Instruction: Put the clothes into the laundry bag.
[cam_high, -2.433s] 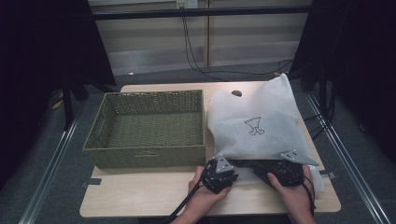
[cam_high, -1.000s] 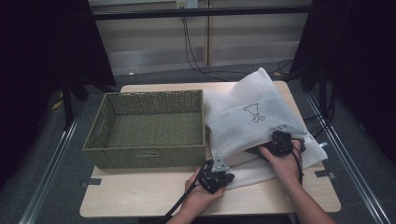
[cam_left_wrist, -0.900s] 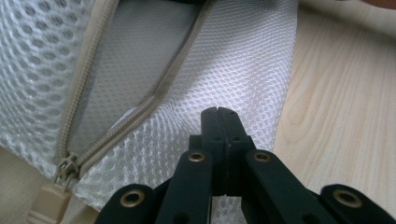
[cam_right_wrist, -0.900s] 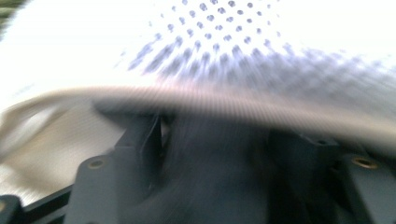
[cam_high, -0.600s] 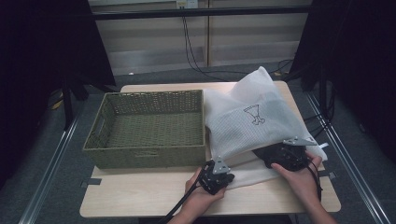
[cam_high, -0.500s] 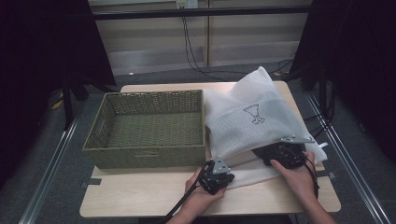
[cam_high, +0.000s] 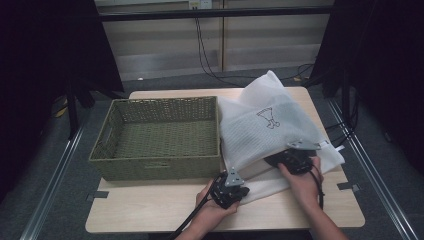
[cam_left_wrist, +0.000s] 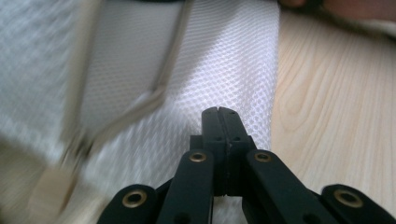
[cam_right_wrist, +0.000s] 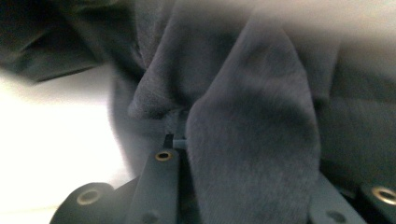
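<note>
Pinching the white mesh bag at its near edge, the left tool was clamped; the right tool, just closing, gripped dark fleece fabric inside.

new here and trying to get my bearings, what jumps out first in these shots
A big white mesh laundry bag sprawls over the right half of the table, beside an empty green woven basket on the left. The left hand-held gripper pinches the bag's near edge. The right hand-held gripper reaches under the bag's raised top layer, where dark fleecy cloth lies between its jaws.
</note>
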